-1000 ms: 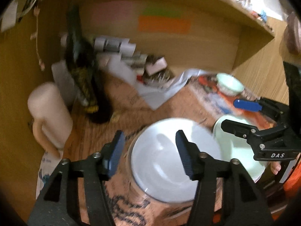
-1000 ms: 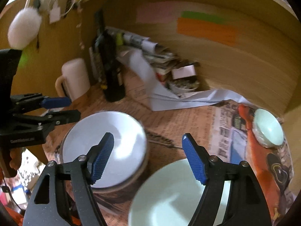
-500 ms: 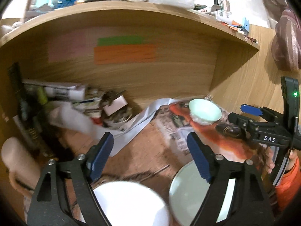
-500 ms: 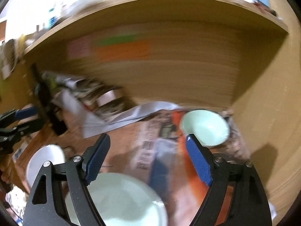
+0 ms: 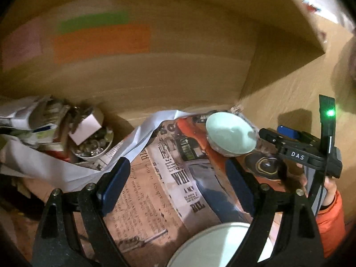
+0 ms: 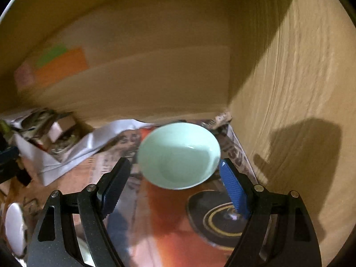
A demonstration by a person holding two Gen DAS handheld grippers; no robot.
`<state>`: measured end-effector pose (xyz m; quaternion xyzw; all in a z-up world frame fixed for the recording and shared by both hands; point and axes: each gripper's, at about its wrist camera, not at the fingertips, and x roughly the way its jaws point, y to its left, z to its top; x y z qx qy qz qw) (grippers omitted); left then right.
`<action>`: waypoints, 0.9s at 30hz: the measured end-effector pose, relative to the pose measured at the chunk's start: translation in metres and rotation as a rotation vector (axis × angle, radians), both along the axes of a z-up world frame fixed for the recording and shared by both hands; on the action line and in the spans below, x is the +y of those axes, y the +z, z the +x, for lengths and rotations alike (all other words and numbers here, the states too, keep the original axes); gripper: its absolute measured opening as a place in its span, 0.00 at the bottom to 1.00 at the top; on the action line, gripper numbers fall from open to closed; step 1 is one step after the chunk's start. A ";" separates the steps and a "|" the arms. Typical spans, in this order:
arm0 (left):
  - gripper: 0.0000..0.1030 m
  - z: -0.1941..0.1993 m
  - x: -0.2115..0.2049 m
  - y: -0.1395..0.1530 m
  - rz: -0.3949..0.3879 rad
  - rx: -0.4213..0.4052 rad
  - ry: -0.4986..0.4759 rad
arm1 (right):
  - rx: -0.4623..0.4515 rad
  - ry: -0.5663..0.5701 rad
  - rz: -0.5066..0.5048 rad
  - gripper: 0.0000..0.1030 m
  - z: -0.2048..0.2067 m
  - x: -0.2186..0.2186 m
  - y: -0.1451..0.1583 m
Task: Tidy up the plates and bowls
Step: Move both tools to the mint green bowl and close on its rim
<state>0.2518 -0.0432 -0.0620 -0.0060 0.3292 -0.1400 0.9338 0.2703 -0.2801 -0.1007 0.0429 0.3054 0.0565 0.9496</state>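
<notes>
At centre frame of the right wrist view sits the small pale-green ceramic bowl [image 6: 179, 155], upright on the newspaper sheets [image 6: 155, 211] lining the wooden desk nook, close to the back right corner. The right gripper [image 6: 175, 184] has its jaws spread wide with nothing clamped; the right-hand blue pad [image 6: 232, 189] is just beside the bowl's rim, maybe touching, blur makes it hard to call. The left pad sits clear of it.

Step in hand, my read: reach for the green bowl, pre-grasp. The next move calls for sliding one finger inside the rim and one outside, then closing. The newspaper is loose, so the bowl could skate on a push.

The left gripper [image 5: 178, 182] is empty, jaws opening, only newsprint between the pads. It hovers lower centre of its frame, well short of the bowl.

View differences:
- Left wrist view shows the pale-green round plate [image 5: 213, 244] at bottom centre, just under the left gripper's fingers; the right view doesn't show it clearly.
- Left view also shows the right gripper from the side [image 5: 289, 142], mid right, with the person's hand and orange sleeve [image 5: 331, 220], plus the same bowl [image 5: 230, 138] next to it.
- Left view gives the cluttered metal dish of odds and ends [image 5: 93, 146] at mid left more sharply.
- Right view alone shows the bowl's empty inside and a white round dish edge [image 6: 14, 229] at lower left.
</notes>
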 end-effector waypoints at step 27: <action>0.85 0.126 -0.055 -0.067 0.064 0.242 -0.035 | 0.247 -0.038 0.055 0.22 0.077 -0.031 -0.075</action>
